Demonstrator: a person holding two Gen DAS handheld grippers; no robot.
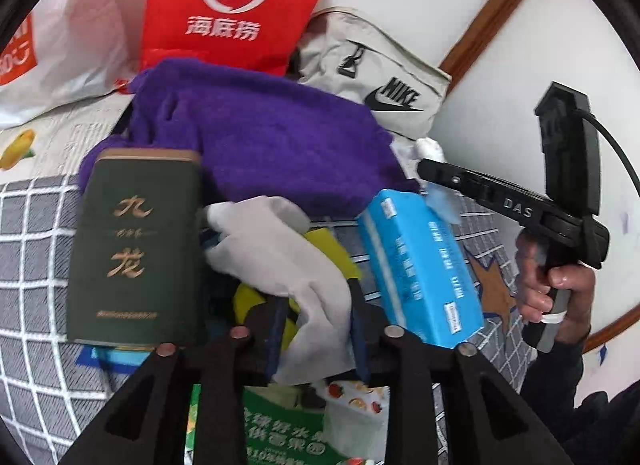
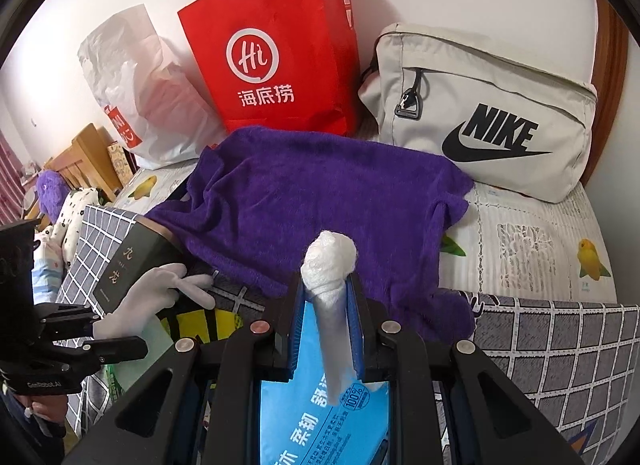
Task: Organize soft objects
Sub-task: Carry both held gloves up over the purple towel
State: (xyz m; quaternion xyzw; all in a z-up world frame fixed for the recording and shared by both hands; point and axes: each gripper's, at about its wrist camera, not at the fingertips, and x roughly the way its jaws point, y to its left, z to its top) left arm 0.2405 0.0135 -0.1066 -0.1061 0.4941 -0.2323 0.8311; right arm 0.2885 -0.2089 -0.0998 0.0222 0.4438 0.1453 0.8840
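Right hand-held gripper (image 2: pixel 326 305) clamped on white crumpled tissue (image 2: pixel 330 261) over blue tissue pack (image 2: pixel 320 417), drawing a sheet; left hand-held gripper (image 1: pixel 318 321) part-open, astride white cloth glove (image 1: pixel 280 261) on checked bed (image 2: pixel 560 345), no grip evident.

Yellow item (image 1: pixel 320 243) mostly hidden under white glove (image 1: pixel 280 261); green packet (image 1: pixel 280 429) cut off by bottom edge.
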